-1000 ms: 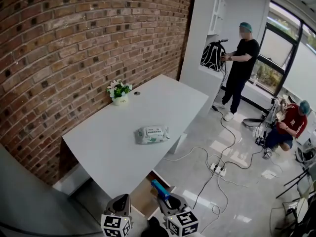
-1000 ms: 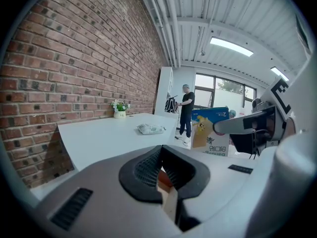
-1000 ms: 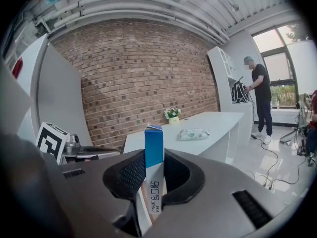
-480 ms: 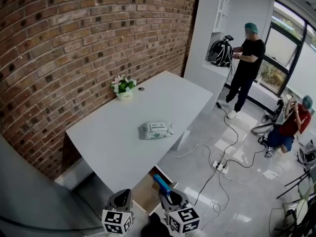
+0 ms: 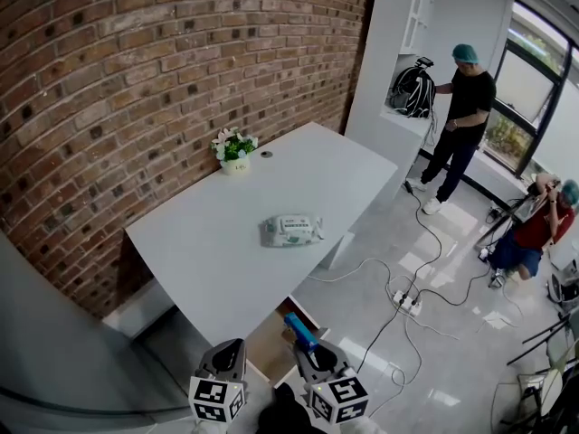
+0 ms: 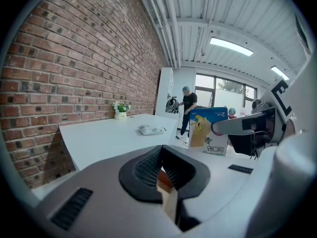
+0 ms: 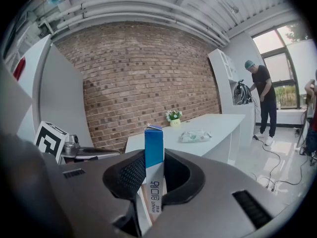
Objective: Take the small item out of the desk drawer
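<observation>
My right gripper is shut on a slim blue and white box, held upright just above the open wooden drawer under the white desk's near corner. In the right gripper view the box stands on end between the black pads, its blue top sticking out past them. My left gripper hangs beside it at the left, shut and empty. From the left gripper view the same box shows off to the right, in the other gripper.
On the desk lie a pack of wipes and, at the far edge, a small potted plant. A brick wall runs along the left. Cables and a power strip cross the floor. One person stands by a white cabinet; another crouches at the right.
The head view has drifted a little, so the desk sits slightly further right. Both grippers and the held box stay almost where they were. The standing person has shifted further off.
</observation>
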`<action>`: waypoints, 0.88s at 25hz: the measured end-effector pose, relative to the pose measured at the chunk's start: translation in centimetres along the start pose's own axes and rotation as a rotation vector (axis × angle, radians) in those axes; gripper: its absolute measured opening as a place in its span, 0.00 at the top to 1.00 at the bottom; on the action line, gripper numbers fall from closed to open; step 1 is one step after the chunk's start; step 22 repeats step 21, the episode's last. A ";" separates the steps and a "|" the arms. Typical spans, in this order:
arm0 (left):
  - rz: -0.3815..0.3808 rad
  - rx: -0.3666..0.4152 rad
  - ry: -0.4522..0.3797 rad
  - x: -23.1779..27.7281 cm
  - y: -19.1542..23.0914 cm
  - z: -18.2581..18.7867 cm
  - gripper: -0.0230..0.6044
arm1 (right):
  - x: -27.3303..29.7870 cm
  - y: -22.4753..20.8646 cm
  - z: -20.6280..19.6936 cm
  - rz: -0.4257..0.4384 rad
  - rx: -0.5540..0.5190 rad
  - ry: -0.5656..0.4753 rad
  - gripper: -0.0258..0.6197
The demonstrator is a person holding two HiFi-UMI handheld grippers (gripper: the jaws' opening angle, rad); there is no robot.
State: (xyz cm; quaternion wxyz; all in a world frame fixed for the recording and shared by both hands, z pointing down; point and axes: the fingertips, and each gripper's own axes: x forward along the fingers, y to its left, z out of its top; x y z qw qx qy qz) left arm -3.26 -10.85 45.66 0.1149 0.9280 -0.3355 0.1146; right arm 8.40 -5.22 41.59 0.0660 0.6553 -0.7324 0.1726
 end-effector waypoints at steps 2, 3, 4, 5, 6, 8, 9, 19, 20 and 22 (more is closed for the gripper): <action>0.000 0.001 0.000 0.1 -0.2 0.1 0.94 | -0.1 -0.2 0.1 -0.002 0.000 -0.002 0.81; 0.000 0.002 -0.001 0.1 -0.2 0.2 0.94 | -0.2 -0.3 0.2 -0.002 -0.001 -0.004 0.81; 0.001 0.002 -0.001 0.1 -0.3 0.2 0.94 | -0.2 -0.4 0.2 -0.003 -0.001 -0.005 0.81; 0.002 0.002 -0.002 0.2 -0.4 0.2 0.94 | -0.3 -0.5 0.2 -0.003 -0.001 -0.006 0.81; 0.003 0.003 -0.002 0.2 -0.5 0.2 0.94 | -0.4 -0.6 0.2 -0.003 0.000 -0.007 0.81; 0.003 0.003 -0.003 0.2 -0.5 0.1 0.94 | -0.4 -0.6 0.1 -0.003 0.001 -0.008 0.81; 0.002 0.004 -0.003 0.2 -0.6 0.1 0.94 | -0.4 -0.6 0.1 -0.004 0.002 -0.009 0.81; 0.006 0.008 -0.003 0.3 -0.8 0.1 0.94 | -0.5 -1.0 0.0 -0.003 0.012 -0.016 0.81; 0.005 0.009 -0.004 0.4 -0.9 0.1 0.94 | -0.5 -1.0 0.0 -0.003 0.013 -0.017 0.81; 0.005 0.011 -0.005 0.5 -0.9 0.1 0.94 | -0.5 -1.1 0.0 -0.004 0.013 -0.018 0.81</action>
